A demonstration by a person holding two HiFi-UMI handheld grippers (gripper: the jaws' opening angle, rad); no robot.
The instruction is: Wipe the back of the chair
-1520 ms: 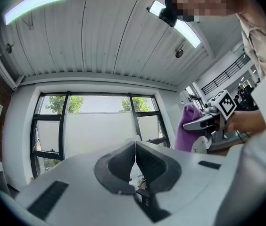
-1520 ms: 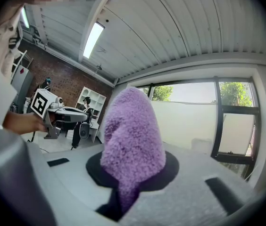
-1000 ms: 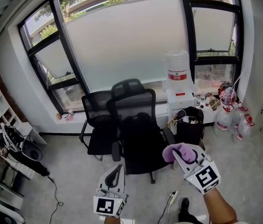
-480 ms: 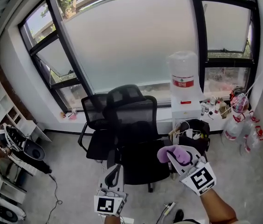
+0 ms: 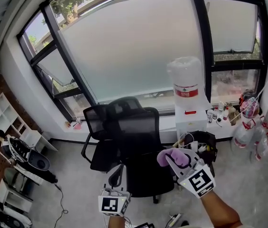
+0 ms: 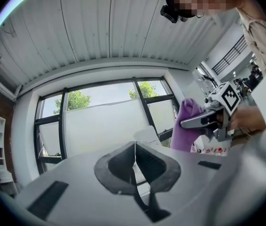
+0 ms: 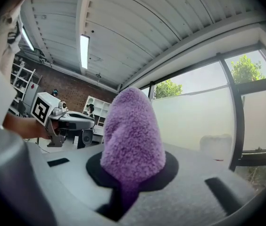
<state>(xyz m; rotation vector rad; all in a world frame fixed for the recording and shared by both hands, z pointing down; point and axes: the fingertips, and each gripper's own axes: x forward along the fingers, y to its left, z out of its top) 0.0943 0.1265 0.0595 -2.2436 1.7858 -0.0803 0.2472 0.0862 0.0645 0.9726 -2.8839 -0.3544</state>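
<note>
Since a second ago, the right gripper (image 5: 177, 158) has been carried a little to the left in the head view, and the black mesh chair (image 5: 138, 127) is now seen higher in that view. A fluffy purple cloth (image 7: 133, 135) is clamped between the right gripper's jaws and stands up out of them in a rounded tuft. The cloth is held low in front of the chair, at the right side of its seat, below the mesh back; contact with the chair cannot be made out. The left gripper (image 5: 117, 175) is held lower and to the left, its jaws brought together with nothing between them, only a thin slit of light being seen. The chair stands on the floor (image 5: 72, 194) before the frosted window (image 5: 129, 46), with a second black chair (image 5: 97, 118) just behind it and a water dispenser (image 5: 187, 87) to its right.
</note>
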